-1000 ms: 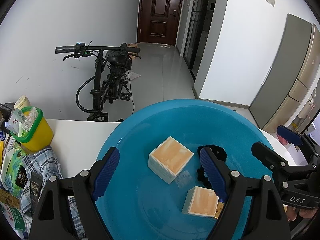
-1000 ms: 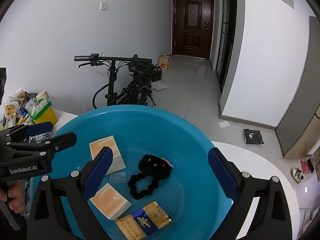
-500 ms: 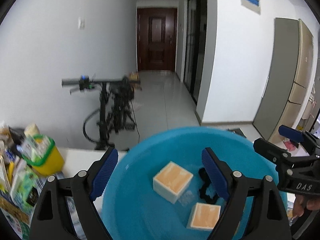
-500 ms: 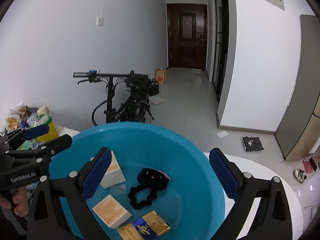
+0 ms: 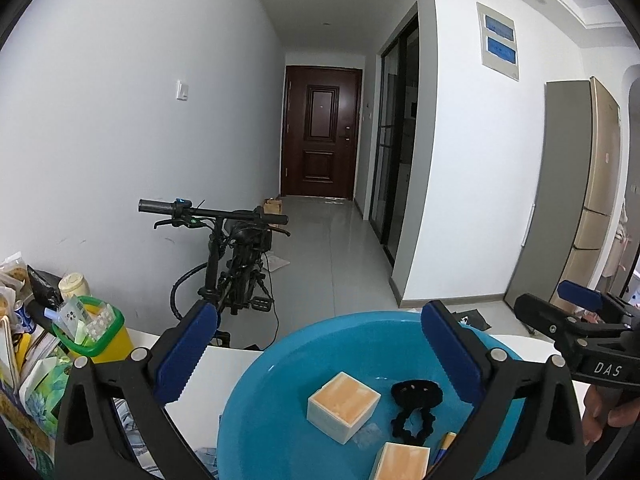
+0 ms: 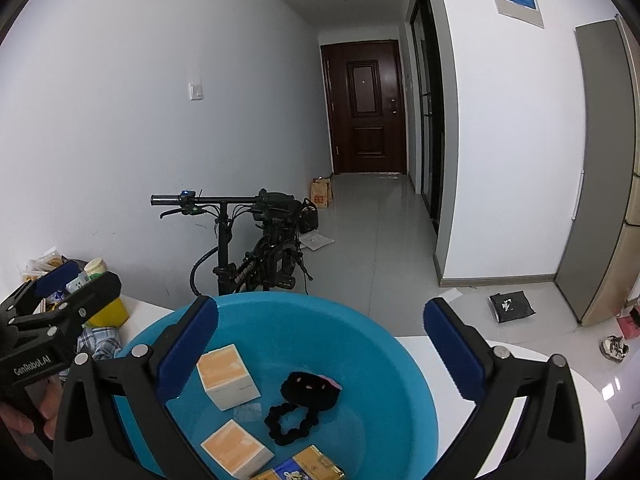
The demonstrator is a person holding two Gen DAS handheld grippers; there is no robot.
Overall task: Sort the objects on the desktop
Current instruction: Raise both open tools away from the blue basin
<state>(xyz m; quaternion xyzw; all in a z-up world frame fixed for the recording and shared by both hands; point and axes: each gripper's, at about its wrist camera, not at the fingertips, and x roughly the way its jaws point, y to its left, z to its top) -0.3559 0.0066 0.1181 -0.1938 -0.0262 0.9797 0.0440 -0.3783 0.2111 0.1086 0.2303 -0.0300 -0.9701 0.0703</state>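
The boxes (image 6: 228, 376) lay in the blue basin (image 6: 404, 380) on the surface, at nine o'clock from the black hair tie (image 6: 290, 424), apparently gathered there for sorting. Both the left claw (image 5: 316, 356) and right claw (image 6: 320, 352) had just been opening wide, empty, above the basin.

Soft even daylight, sharp focus, fisheye-bent edges
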